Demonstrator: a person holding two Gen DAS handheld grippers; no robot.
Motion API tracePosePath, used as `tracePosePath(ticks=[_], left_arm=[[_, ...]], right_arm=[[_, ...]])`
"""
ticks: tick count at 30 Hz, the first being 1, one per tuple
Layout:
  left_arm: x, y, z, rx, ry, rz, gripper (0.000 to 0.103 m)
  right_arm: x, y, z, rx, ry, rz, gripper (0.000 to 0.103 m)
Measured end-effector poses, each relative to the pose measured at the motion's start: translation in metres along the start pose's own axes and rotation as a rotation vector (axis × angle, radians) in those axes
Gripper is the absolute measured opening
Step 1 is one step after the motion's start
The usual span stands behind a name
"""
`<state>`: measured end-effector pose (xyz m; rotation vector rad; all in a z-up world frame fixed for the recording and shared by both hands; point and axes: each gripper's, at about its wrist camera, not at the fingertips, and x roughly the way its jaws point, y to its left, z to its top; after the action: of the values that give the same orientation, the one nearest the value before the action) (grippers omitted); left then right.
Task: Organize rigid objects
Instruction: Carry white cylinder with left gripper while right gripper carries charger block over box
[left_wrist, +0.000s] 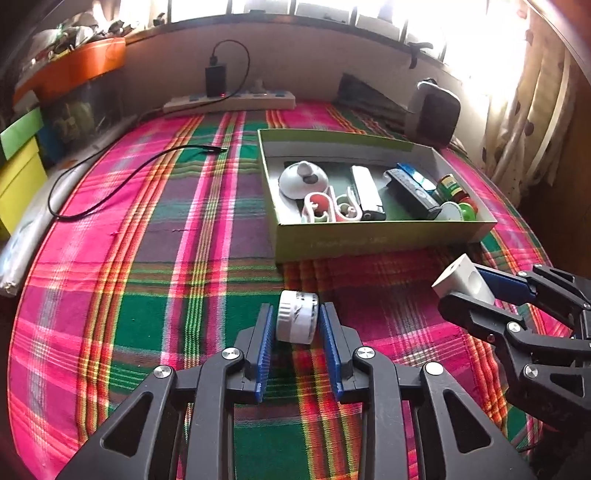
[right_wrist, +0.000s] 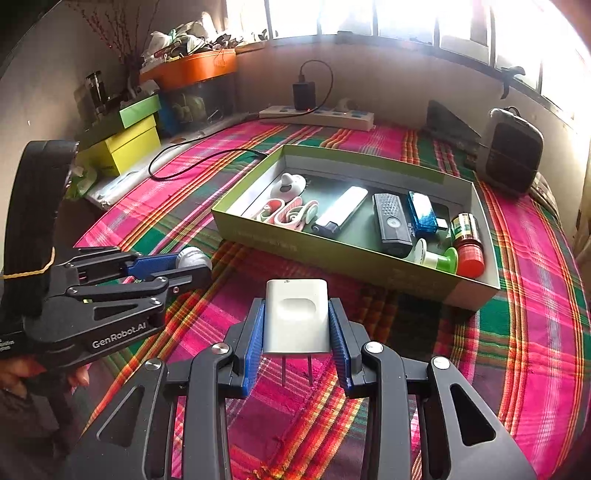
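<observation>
Right wrist view: two hand-held grippers, each clamping one item.

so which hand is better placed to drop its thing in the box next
Right, probably. The right gripper holds the white plug adapter close to the green box, facing its near wall. The left gripper, holding the small white jar, sits farther back from it.

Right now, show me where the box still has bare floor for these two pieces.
Inside the green box, bare floor shows along the far wall behind the white lighter and black remote. The right end, around the red-capped bottle, is crowded; so is the near-left corner with the pink clips.
</observation>
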<state>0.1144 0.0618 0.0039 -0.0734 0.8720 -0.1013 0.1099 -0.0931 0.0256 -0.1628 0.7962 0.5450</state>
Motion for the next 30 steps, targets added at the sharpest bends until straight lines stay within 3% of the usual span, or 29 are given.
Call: tracePosePath(ticks=[2, 15, 30], left_arm=[[0.0, 0.0, 0.001, 0.001, -0.004, 0.003, 0.018], [-0.01, -0.002, 0.006, 0.014, -0.033, 0.013, 0.018], [-0.023, -0.008, 0.047, 0.036, -0.085, -0.024, 0.018]], right_arm=[[0.0, 0.0, 0.0, 0.0, -0.001, 0.0, 0.035], [-0.001, -0.004, 0.002, 0.008, -0.004, -0.008, 0.035], [-0.016, -0.022, 0.026, 0.036, -0.044, -0.039, 0.035]])
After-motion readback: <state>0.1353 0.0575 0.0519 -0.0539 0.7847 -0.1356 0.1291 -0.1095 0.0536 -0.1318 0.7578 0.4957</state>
